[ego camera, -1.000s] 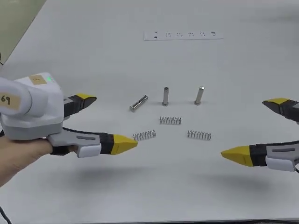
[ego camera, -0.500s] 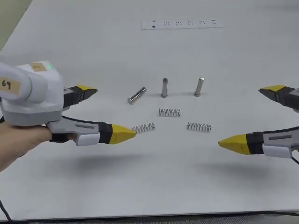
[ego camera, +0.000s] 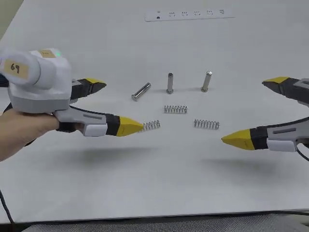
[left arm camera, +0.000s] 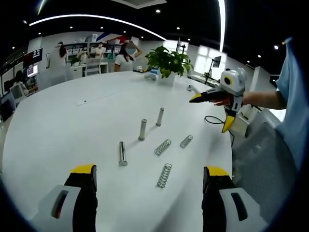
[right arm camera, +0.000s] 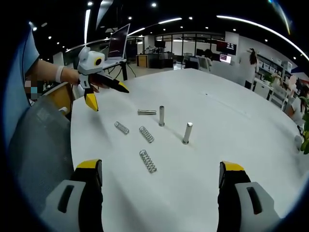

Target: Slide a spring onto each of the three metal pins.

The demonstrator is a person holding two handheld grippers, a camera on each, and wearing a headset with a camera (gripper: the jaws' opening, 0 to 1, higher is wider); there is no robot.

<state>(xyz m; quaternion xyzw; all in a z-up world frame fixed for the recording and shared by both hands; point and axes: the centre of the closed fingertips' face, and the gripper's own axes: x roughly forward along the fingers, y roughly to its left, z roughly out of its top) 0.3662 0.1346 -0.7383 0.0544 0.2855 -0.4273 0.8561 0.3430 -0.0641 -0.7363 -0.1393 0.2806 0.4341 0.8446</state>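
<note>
Three metal pins are on the white table: one lies flat (ego camera: 141, 91), one stands upright (ego camera: 170, 83), and one stands at the right (ego camera: 206, 81). In front of them lie three springs, left (ego camera: 151, 125), middle (ego camera: 175, 109) and right (ego camera: 206, 124). My left gripper (ego camera: 116, 106) is open, its lower fingertip just left of the left spring, not touching. My right gripper (ego camera: 246, 111) is open to the right of the right spring. In the left gripper view the nearest spring (left arm camera: 165, 175) lies ahead between the jaws. In the right gripper view a spring (right arm camera: 148, 161) lies ahead.
A white power strip (ego camera: 189, 14) lies at the far side of the table (ego camera: 159, 179). The table's front edge runs close below the grippers. A potted plant (left arm camera: 167, 62) and people stand far off in the room.
The head camera has tilted, shifting the whole picture. Both grippers have edged slightly closer to the springs and stay open. Pins and springs have not moved.
</note>
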